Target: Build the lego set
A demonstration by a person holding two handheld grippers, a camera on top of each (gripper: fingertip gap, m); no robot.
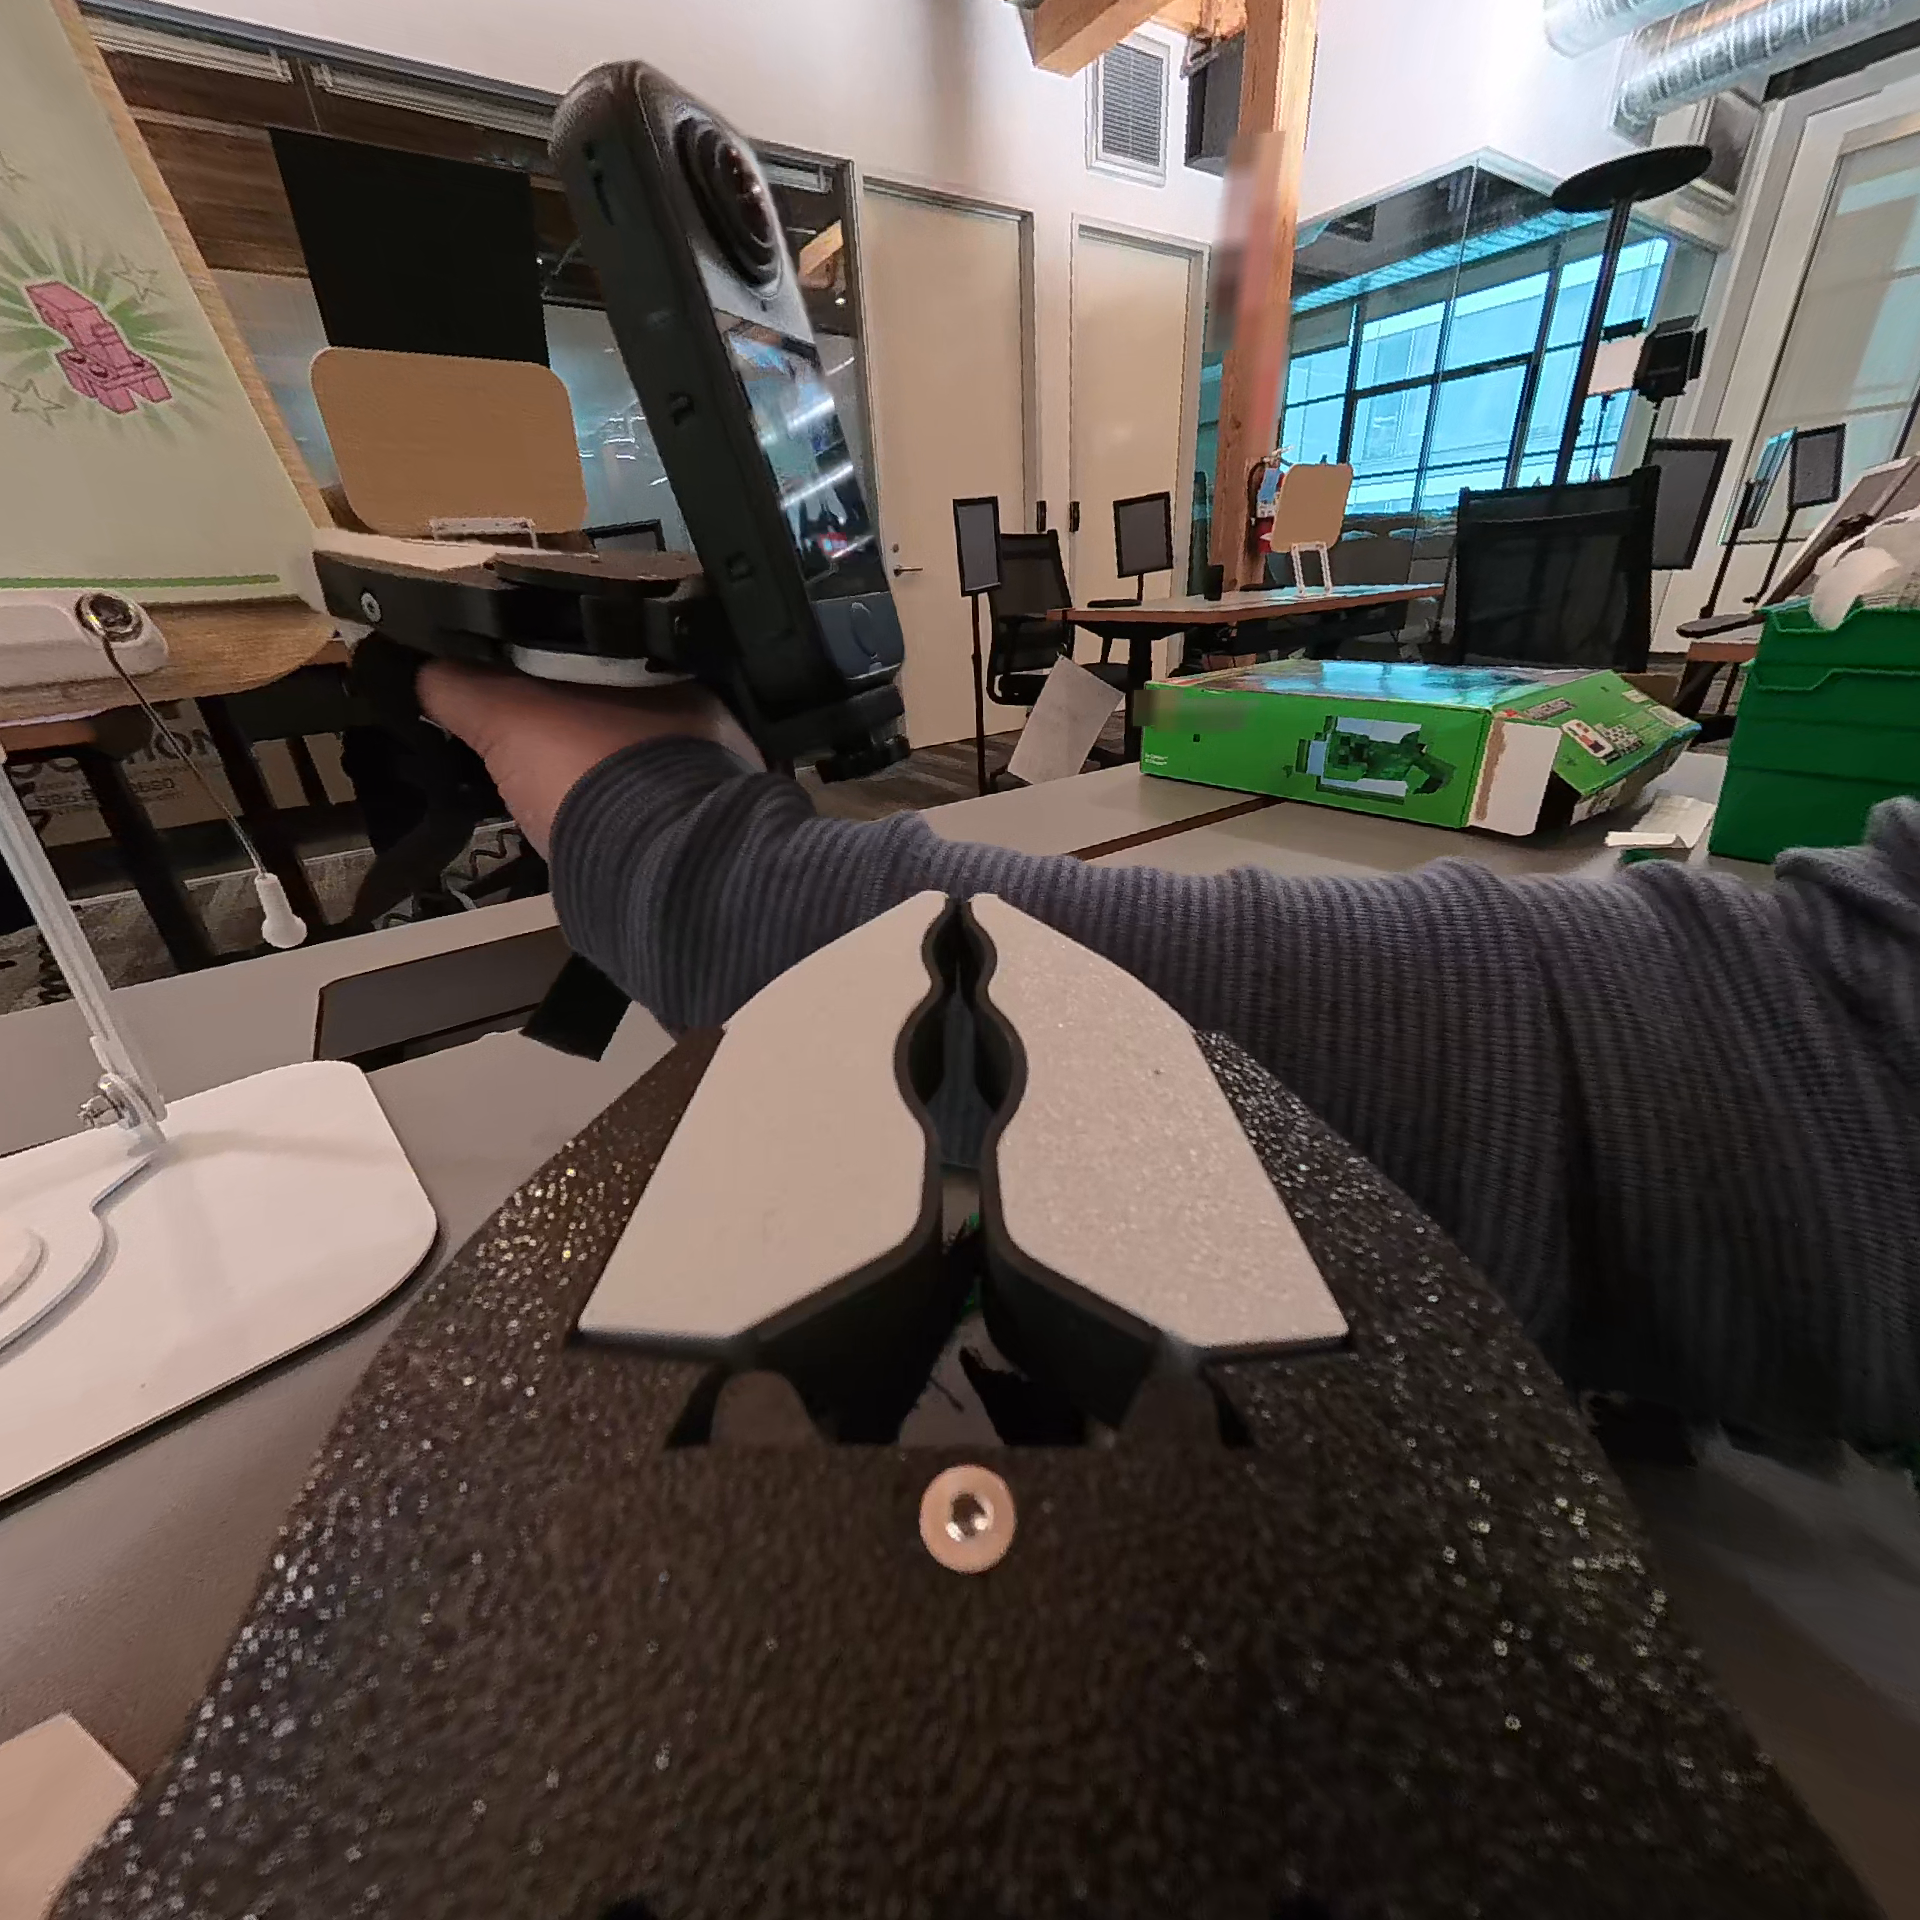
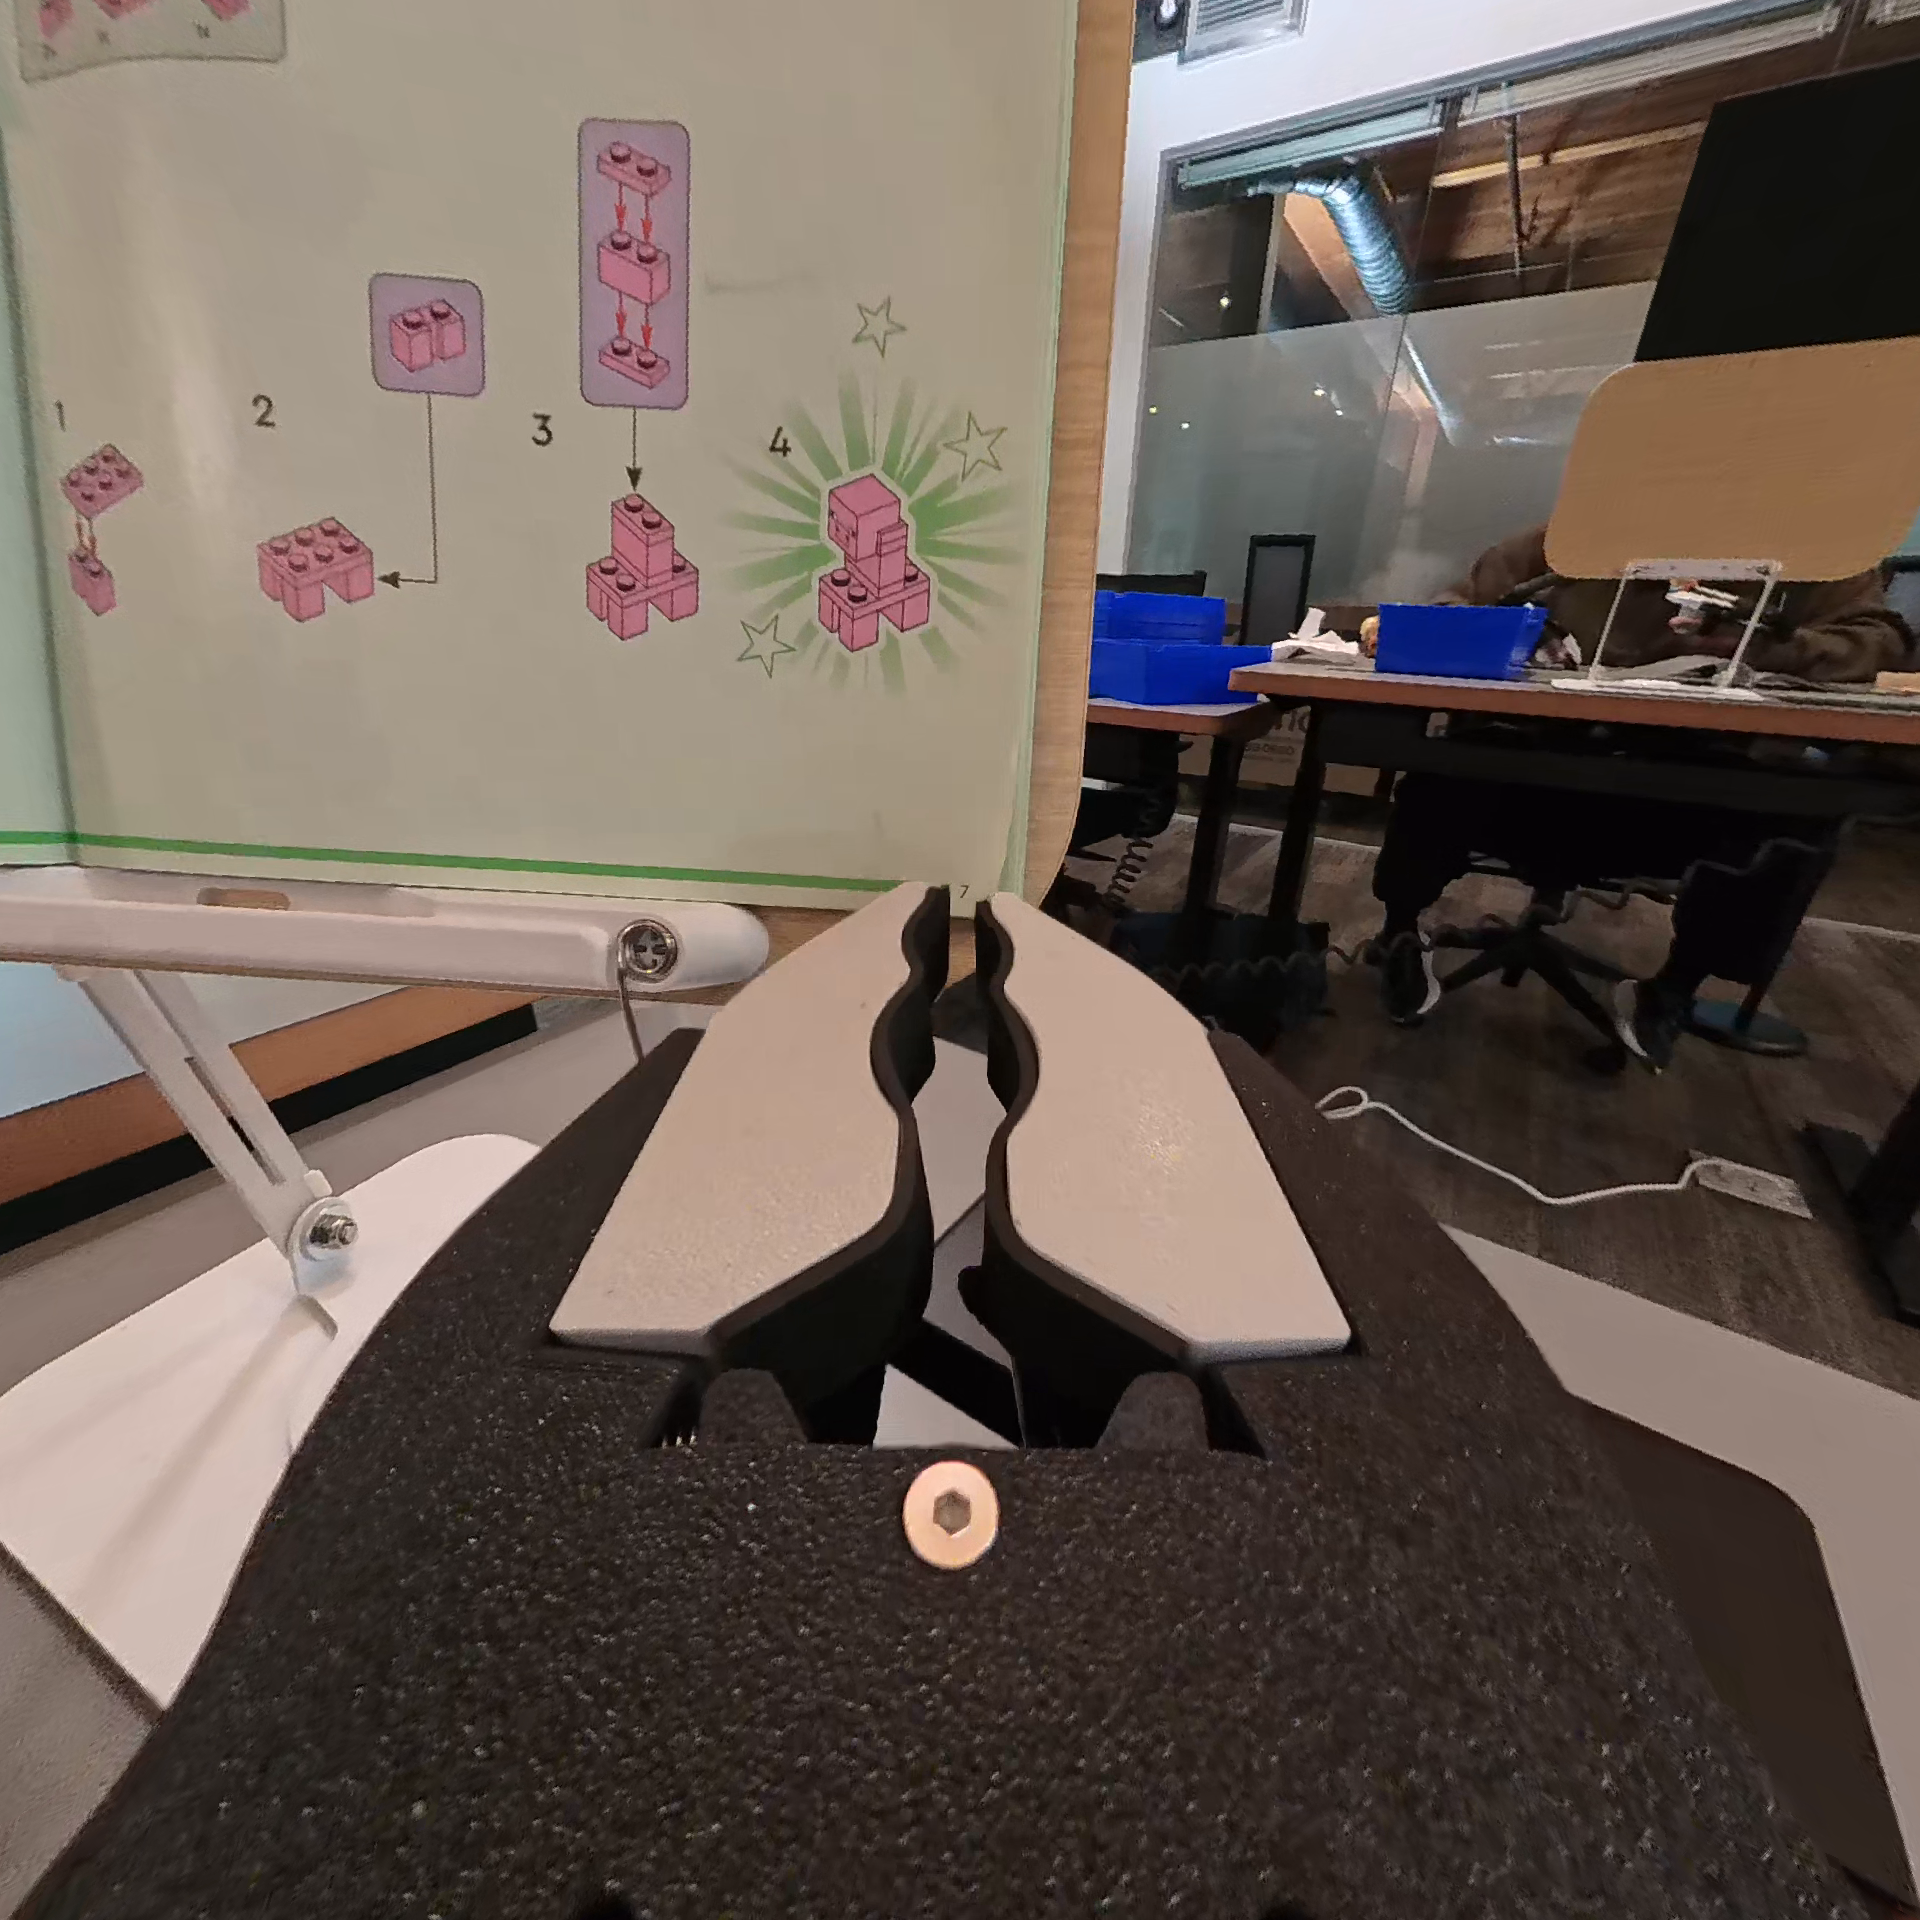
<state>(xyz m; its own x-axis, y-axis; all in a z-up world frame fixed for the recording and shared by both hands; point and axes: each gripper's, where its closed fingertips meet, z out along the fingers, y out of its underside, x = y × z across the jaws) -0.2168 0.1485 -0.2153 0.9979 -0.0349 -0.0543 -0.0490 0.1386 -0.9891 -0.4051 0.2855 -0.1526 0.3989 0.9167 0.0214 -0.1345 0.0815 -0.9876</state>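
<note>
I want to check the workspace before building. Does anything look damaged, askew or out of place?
Only small things. The green box lies flat on the table with its end flap torn open. No loose bricks show in either view. The booklet stands upright on its stand, not askew.

The setting was an open-plan office used as a workspace. Long desks (image 2: 1558, 701) stood in rows with black swivel chairs (image 1: 1548, 566) and small monitors (image 1: 1141, 535). Glass-walled meeting rooms (image 2: 1351, 416) lined one side, and tall windows (image 1: 1455, 384) the other. Exposed ducts (image 1: 1704, 62), a timber post (image 1: 1262, 312), a fire extinguisher (image 1: 1265, 499) and carpeted floor (image 2: 1558, 1122) completed the room.
</note>
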